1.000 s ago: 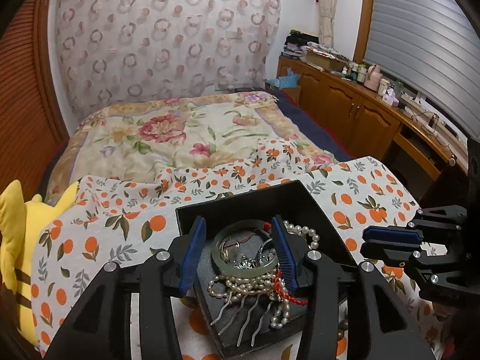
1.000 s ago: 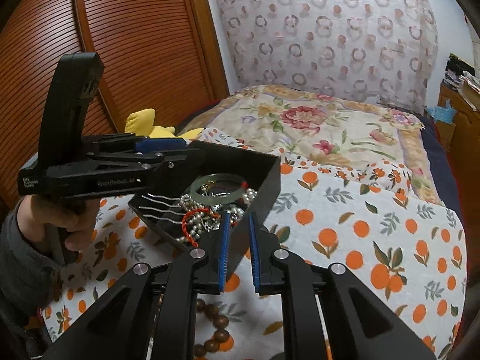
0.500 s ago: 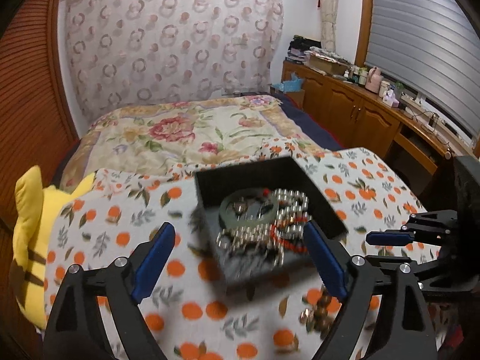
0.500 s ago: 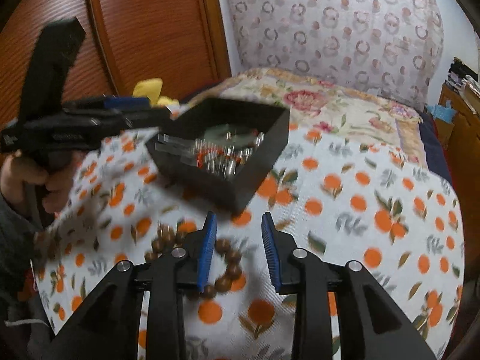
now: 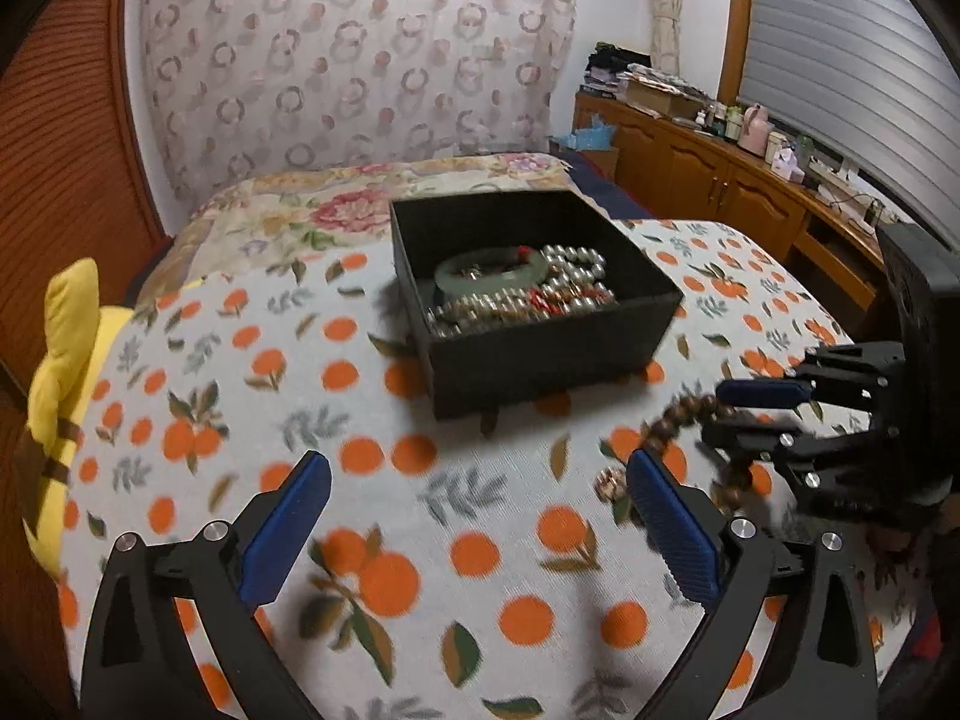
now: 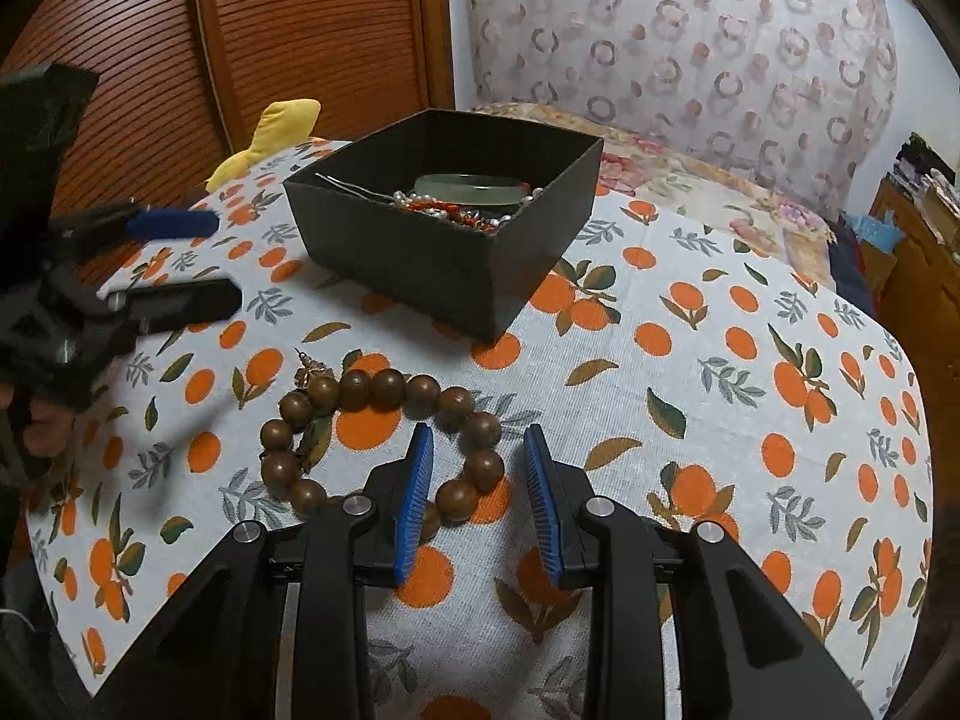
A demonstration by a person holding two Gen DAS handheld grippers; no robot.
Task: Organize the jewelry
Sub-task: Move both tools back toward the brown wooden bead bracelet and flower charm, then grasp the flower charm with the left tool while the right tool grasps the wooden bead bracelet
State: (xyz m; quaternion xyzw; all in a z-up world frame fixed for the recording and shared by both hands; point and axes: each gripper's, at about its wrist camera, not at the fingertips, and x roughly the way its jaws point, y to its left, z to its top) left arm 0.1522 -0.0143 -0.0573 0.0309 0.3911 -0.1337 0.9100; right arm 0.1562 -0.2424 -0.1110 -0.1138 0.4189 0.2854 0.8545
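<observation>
A black open box (image 5: 540, 354) (image 6: 420, 264) stands on the orange-print cloth. It holds a green jade bangle (image 5: 492, 267) (image 6: 474, 186), pearl strands (image 5: 570, 258) and a red cord. A brown wooden bead bracelet (image 6: 372, 387) (image 5: 678, 420) lies on the cloth in front of the box, beside a small metal trinket (image 6: 312, 369). My right gripper (image 6: 478, 438) (image 5: 717, 414) straddles the bracelet's right side. Its jaws are closing, beads lie between them, and the pads are not pressing. My left gripper (image 5: 474, 468) (image 6: 216, 261) stands wide open over bare cloth, nothing between its fingers.
A yellow plush toy (image 5: 66, 372) (image 6: 270, 132) lies at the table's left edge. Behind the table is a bed with a floral quilt (image 5: 336, 204). A slatted wooden door (image 6: 300, 30) stands to the left, and wooden cabinets (image 5: 720, 180) line the right wall.
My left gripper drew back from inside the box and opened wide. My right gripper came down over the bead bracelet, widened, then narrowed a little around its beads.
</observation>
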